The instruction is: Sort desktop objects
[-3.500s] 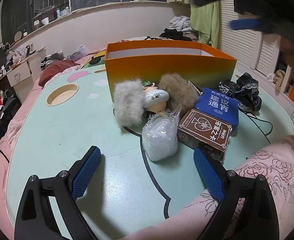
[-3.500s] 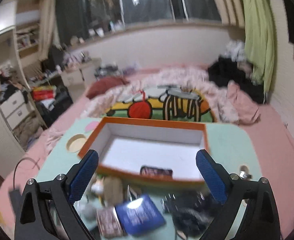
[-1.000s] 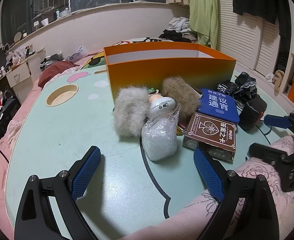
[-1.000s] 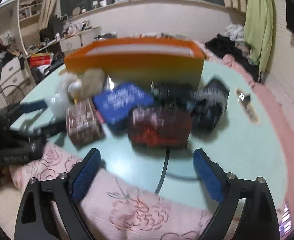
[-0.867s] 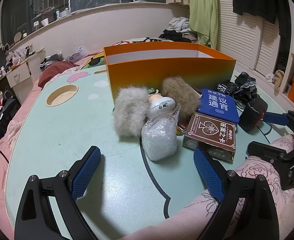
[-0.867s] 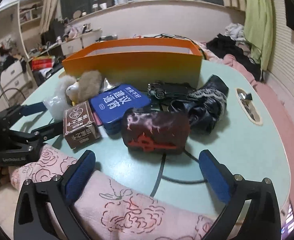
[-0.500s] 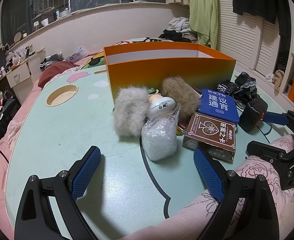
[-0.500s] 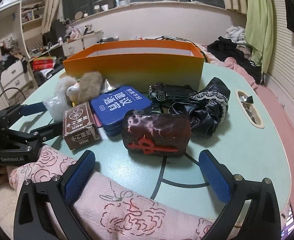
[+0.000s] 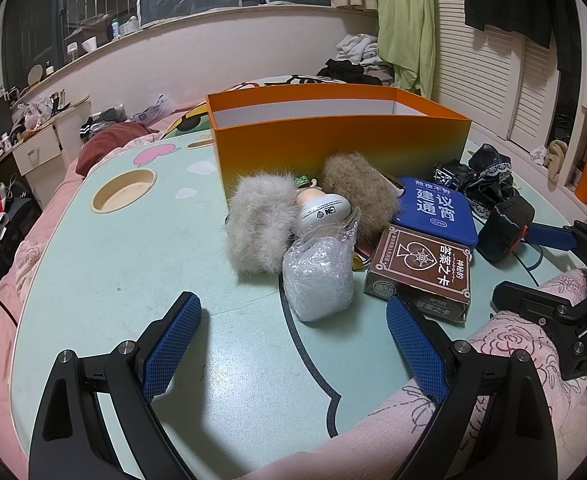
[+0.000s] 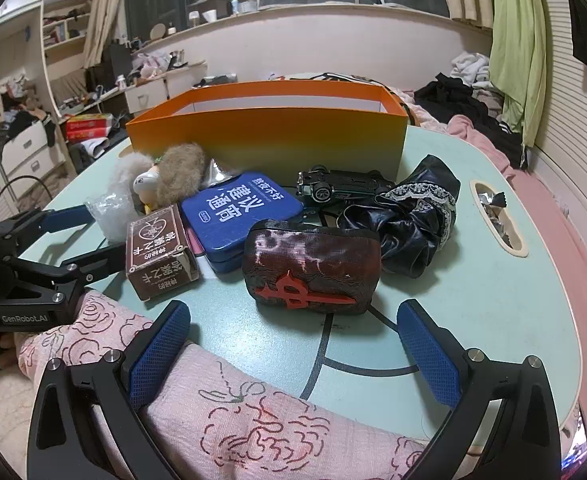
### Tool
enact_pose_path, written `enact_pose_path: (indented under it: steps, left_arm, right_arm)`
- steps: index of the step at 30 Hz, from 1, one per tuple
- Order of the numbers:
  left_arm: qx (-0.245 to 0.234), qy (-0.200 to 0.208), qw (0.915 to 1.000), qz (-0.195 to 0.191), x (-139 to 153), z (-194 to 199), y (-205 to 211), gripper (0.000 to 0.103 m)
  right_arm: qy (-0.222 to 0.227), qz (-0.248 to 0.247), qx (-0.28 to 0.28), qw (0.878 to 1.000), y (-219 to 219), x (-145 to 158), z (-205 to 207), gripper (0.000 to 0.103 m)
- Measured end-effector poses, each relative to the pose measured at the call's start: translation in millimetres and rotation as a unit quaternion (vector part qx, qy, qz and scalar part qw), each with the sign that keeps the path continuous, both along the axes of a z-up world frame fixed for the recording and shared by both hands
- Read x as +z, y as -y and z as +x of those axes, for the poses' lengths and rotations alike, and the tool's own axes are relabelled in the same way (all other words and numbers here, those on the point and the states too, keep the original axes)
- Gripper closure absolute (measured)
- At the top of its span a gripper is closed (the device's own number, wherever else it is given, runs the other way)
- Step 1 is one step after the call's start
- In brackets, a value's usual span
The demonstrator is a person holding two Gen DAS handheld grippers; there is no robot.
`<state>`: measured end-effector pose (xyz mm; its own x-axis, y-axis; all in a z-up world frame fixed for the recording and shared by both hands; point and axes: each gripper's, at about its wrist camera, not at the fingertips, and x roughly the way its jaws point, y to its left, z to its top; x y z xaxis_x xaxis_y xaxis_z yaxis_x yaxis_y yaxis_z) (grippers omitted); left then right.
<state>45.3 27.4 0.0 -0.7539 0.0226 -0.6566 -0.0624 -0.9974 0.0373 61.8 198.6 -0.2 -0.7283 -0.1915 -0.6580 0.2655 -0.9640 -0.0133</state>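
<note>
An orange box point(image 9: 333, 140) point(image 10: 269, 136) stands open-topped at the back of the mint table point(image 9: 105, 300). In front of it lie a grey fur ball point(image 9: 259, 228), a brown fur ball point(image 9: 359, 192), a white doll head point(image 9: 325, 212), a clear plastic bag point(image 9: 317, 284), a brown card box point(image 9: 421, 268) point(image 10: 159, 252), a blue tin point(image 10: 241, 212), a dark red pouch point(image 10: 313, 268), a toy car point(image 10: 341, 188) and black lace cloth point(image 10: 409, 216). My left gripper point(image 9: 291, 308) is open just short of the bag. My right gripper point(image 10: 293, 308) is open just short of the pouch.
Pink rose-print fabric point(image 10: 233, 412) covers the table's near edge under both grippers. A round cup hole point(image 9: 123, 196) sits at the far left, and another holding foil wrappers point(image 10: 493, 216) at the right. A black cable point(image 9: 533, 264) runs beside the pouch. Bedding surrounds the table.
The right gripper came down from above the box to the near edge and has settled. The dark red pouch, earlier seen at the box, now lies on the table. The left gripper stayed put.
</note>
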Motion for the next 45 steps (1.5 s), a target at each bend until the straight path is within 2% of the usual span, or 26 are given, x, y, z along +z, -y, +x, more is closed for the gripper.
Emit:
enact_pose_path:
  steps: [22,28,30,34,36,37,38,42,45]
  left_arm:
    - [0.003,-0.002,1.0000,0.002,1,1,2,0.009]
    - [0.007,-0.029,0.9995,0.013,11,8,10,0.011]
    - [0.005,-0.027,0.9995,0.012,13,6,10,0.017]
    - [0.006,-0.023,0.9995,0.021,13,1,12,0.021]
    - [0.005,-0.017,0.9995,0.026,12,-3,13,0.046]
    - [0.000,-0.010,0.9995,0.029,10,-7,12,0.055]
    - [-0.005,-0.005,0.9995,0.032,7,-8,12,0.069]
    - [-0.017,-0.030,0.9989,0.031,7,2,8,0.069]
    - [-0.018,-0.048,0.9984,0.024,9,8,5,0.069]
  right_arm:
    - [0.000,-0.001,0.003,1.000,-1,0,0,0.000]
    - [0.000,-0.001,0.004,1.000,-1,0,0,0.000]
    - [0.000,-0.001,0.004,1.000,-2,0,0,0.000]
    - [0.000,-0.002,0.005,1.000,-2,-1,0,0.000]
    - [-0.001,-0.004,0.005,1.000,-3,-1,1,0.000]
    - [-0.002,-0.005,0.005,1.000,0,0,-1,0.000]
    - [-0.004,-0.010,0.005,1.000,0,1,-1,0.000]
    - [-0.020,-0.042,-0.005,0.999,-5,8,-2,0.001]
    - [-0.034,-0.040,-0.018,0.998,-2,17,-5,0.004]
